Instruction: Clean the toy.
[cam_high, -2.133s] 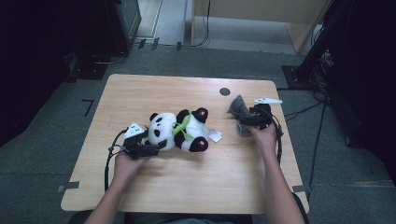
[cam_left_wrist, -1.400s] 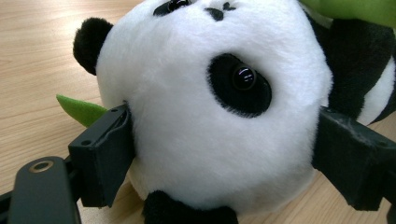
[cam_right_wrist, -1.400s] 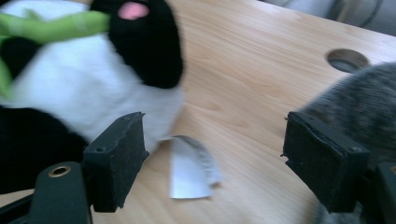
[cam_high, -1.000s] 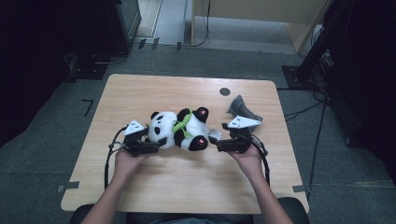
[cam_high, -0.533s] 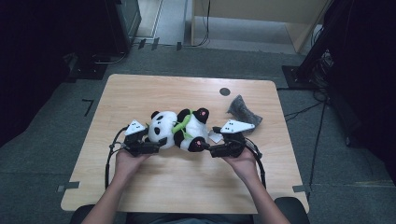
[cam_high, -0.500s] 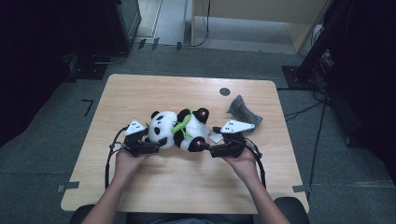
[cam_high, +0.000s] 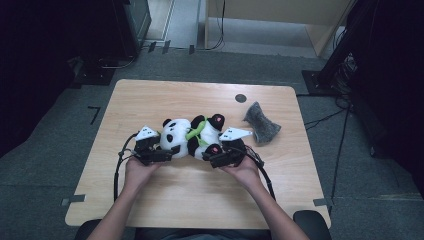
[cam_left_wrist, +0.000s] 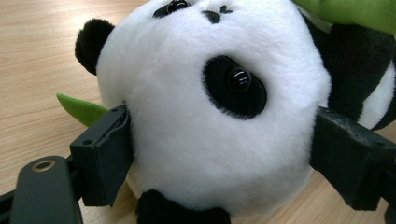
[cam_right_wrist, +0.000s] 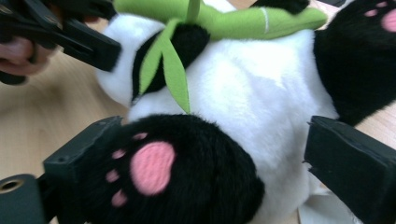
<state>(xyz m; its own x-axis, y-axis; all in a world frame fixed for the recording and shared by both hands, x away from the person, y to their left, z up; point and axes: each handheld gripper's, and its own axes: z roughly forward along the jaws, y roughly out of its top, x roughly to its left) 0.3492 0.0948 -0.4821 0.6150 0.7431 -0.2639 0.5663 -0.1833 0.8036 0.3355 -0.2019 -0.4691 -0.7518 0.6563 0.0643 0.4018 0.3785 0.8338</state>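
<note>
A black-and-white panda plush (cam_high: 192, 136) lies on the wooden table (cam_high: 150, 100), head to the left, with a green bamboo leaf (cam_right_wrist: 173, 70) across its chest. My left gripper (cam_high: 167, 151) is shut on the panda's head (cam_left_wrist: 215, 116), one jaw pressing into each side. My right gripper (cam_high: 212, 156) has just been opening its jaws. They stand wide around the lower body, and the black foot with the pink paw pad (cam_right_wrist: 149, 168) lies against one jaw. The other jaw sits just off the white fur. The left gripper (cam_right_wrist: 70, 32) also shows at the right gripper view's upper left.
A crumpled grey cloth (cam_high: 261, 123) lies on the table to the right of the panda. A small dark round spot (cam_high: 240, 98) marks the tabletop behind it. A white fabric tag (cam_right_wrist: 322, 210) hangs by the panda's rear. Dark equipment and cables stand on the floor around the table.
The right gripper has left the grey cloth on the table and moved left and down to the panda's foot. The left gripper has stayed on the head.
</note>
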